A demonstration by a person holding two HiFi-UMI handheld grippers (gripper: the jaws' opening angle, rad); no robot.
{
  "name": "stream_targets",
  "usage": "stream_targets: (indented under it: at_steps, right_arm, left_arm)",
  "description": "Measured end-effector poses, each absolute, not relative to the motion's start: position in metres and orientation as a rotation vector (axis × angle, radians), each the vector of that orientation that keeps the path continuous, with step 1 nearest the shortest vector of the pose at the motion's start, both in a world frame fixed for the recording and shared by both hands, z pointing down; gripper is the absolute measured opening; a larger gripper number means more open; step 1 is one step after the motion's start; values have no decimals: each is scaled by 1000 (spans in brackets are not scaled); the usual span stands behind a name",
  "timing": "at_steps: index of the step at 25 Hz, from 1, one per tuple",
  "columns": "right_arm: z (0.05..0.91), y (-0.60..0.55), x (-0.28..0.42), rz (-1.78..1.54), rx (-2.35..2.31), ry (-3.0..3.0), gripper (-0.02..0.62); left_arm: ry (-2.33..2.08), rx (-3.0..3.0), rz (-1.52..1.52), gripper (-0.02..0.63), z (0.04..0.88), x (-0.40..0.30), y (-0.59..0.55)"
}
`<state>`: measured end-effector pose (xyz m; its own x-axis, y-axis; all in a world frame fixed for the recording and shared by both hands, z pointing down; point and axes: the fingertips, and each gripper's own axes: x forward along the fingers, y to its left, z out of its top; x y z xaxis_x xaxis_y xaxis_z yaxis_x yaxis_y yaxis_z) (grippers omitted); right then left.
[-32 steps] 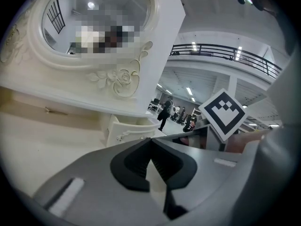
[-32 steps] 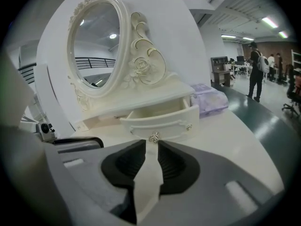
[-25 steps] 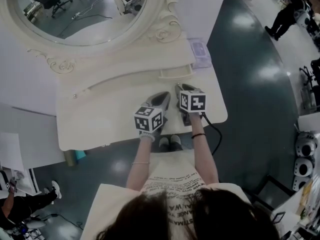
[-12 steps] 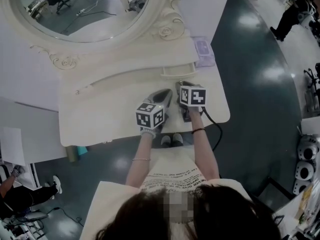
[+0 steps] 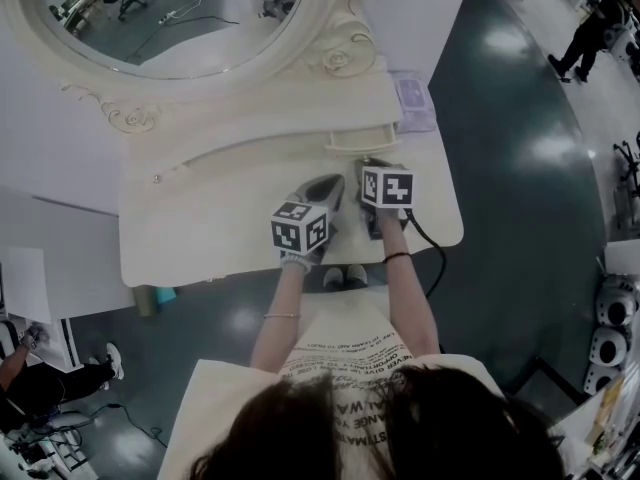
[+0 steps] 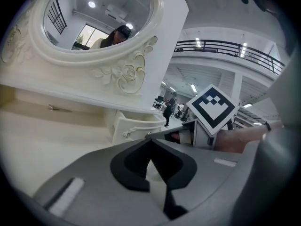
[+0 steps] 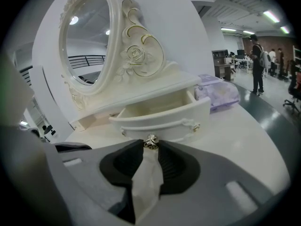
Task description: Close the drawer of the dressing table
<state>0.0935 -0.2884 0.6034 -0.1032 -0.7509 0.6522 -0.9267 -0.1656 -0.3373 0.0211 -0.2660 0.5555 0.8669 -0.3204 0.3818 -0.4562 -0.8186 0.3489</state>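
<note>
Dark glossy floor (image 5: 520,168), open hall. The cream dressing table (image 5: 300,98) has an oval carved mirror (image 5: 170,18) over its counter (image 5: 200,238).

Drawer (image 7: 160,119): under the raised shelf at the mirror's right foot, pulled out, inside looks empty. It has a bowed cream front with moulded trim and 1 small faceted metal knob (image 7: 150,141) at centre. A lavender packet (image 7: 218,95) lies just beside it.

Handling (judged): a light, stiff box on plain runners. The knob is small and likely slick, so a square push on the knob or front should serve; an off-centre push could skew it.

Right gripper (image 7: 150,147): jaws narrowly apart, have just been closing, knob between their tips. Cannot confirm the pads press on it.

Left gripper (image 6: 150,142): jaw tips together, nothing between, low over the counter.
</note>
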Motion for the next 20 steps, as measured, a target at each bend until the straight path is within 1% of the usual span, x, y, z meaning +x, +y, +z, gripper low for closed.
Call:
stream_targets:
  at_steps: [20]
  right_arm:
    - [600, -298, 98, 1109, 1906, -1868, 100]
  left_arm:
    - [-597, 2587, 417, 2, 556, 22, -279]
